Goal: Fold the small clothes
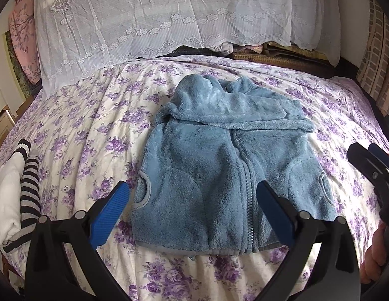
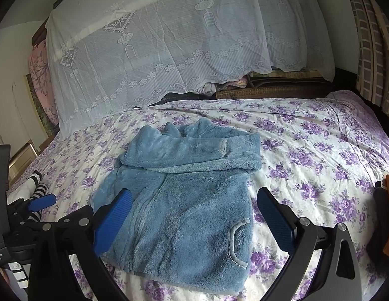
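A small blue-grey fleece zip jacket lies flat in the middle of the bed, front up, zip closed down its centre, both sleeves folded across the chest so that one cuffed sleeve lies along the top; a trimmed pocket opening shows on each side near the hem, and the hem faces the near edge of the bed. The left gripper hovers just above the hem, its blue ribbed fingers spread wide apart with nothing between them. The right gripper hangs likewise over the jacket's lower half, jaws wide apart and empty, and a bit of the person's hand shows behind it. Under the jacket spreads a white quilt with purple flowers. Near the bed's left edge lies a white garment with black-and-white striped sleeves. A white lace cloth drapes over the head end.
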